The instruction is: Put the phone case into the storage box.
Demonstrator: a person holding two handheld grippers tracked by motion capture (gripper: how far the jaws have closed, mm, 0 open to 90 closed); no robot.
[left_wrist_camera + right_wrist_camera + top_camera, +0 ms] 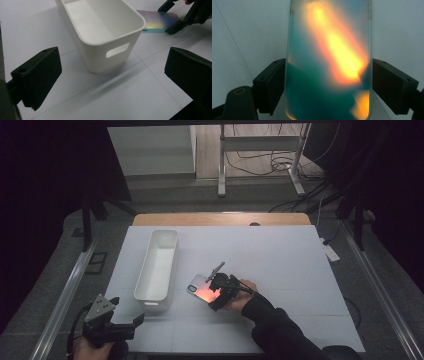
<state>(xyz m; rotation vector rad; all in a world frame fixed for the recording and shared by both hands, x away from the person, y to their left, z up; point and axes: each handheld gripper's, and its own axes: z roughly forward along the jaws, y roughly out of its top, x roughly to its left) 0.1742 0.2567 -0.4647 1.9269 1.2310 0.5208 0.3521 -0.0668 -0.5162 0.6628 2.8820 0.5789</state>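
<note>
The phone case [200, 289] lies flat on the white table [280, 270], just right of the white bin [157, 265]. The right gripper [218, 292] straddles its near end, 2 jaws flanking both long edges; contact is unclear. Its long axis runs diagonally, far end toward the bin. The left gripper [127, 312], before the bin's near end, gapes empty.

Phone [328, 62] flat on white table [244, 30], tool [328, 86] jaws touching both edges.

phone case [328, 62]: blurred, cut off top and bottom | contact with jaws unclear
</note>
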